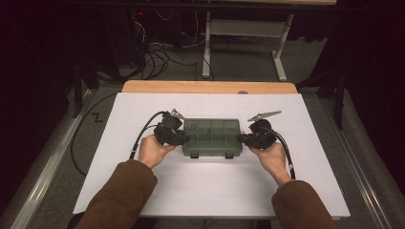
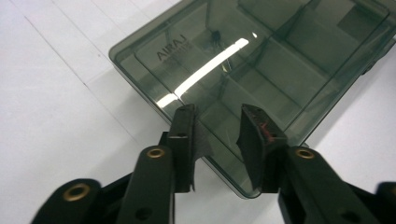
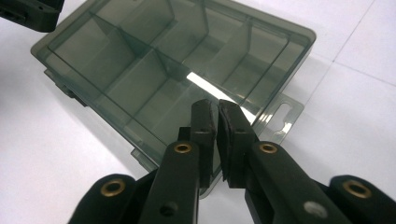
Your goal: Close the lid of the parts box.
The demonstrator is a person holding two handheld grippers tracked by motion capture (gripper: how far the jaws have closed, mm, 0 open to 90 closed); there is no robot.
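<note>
A smoky translucent organizer box (image 1: 212, 135) lies shut at the centre of the white table (image 1: 205, 191), its two latches at 6 o'clock apparently still fastened, so opening seems not yet begun. The left gripper (image 2: 217, 126), at 9 o'clock, hangs spread over one end; the right gripper (image 3: 218, 122), at 3 o'clock, is nearly pressed together, pinching nothing visible. Nothing stands in the way.

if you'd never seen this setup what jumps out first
A smoky translucent compartment box sits in the middle of the white table, lid closed, its dividers visible through the plastic. The left gripper is at the box's left end with its jaws apart, and the right gripper is at its right end, jaws nearly together. Past the table, cables lie tangled on the dim floor.
</note>
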